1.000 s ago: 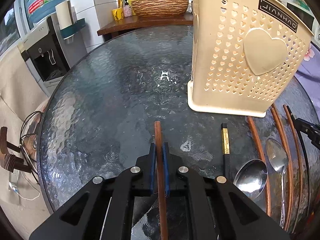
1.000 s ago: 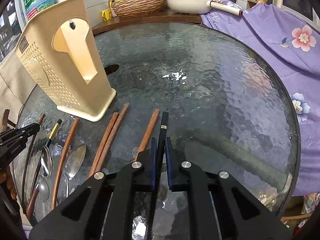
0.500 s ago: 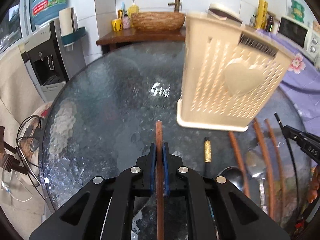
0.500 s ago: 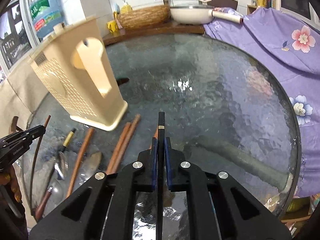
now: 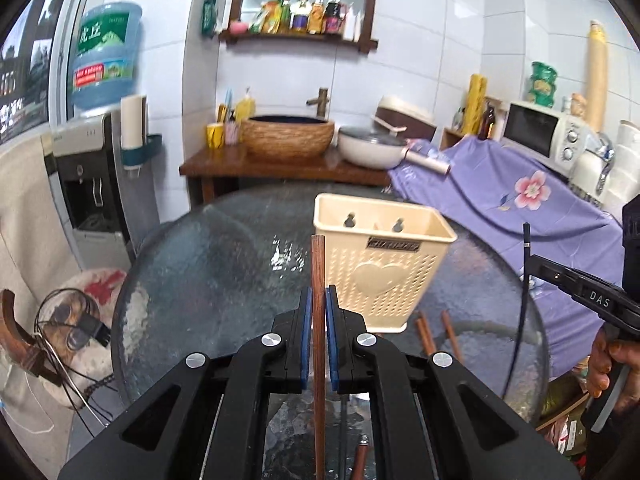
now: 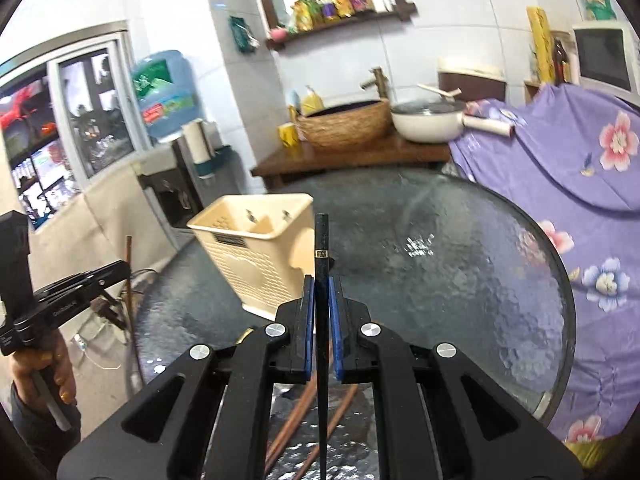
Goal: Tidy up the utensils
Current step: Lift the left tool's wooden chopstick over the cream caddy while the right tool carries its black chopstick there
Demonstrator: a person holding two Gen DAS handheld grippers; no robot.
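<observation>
My left gripper (image 5: 318, 300) is shut on a brown wooden chopstick (image 5: 318, 264) and holds it high above the round glass table (image 5: 208, 280). My right gripper (image 6: 321, 288) is shut on a black chopstick (image 6: 321, 240), also raised. The cream perforated utensil basket (image 5: 380, 268) with a heart on its side stands upright on the table ahead of both grippers; it also shows in the right wrist view (image 6: 256, 252). The right gripper with its black chopstick (image 5: 525, 280) shows at the right of the left wrist view. Brown chopsticks (image 6: 296, 412) lie on the glass below.
A purple flowered cloth (image 5: 520, 200) covers furniture to the right. A wooden counter (image 5: 280, 168) with a woven basin and a white pan stands behind the table. A water dispenser (image 5: 92, 184) stands at the left.
Both grippers have risen well above the table with their chopsticks, and the views have tilted up, so the basket now looks smaller and farther below.
</observation>
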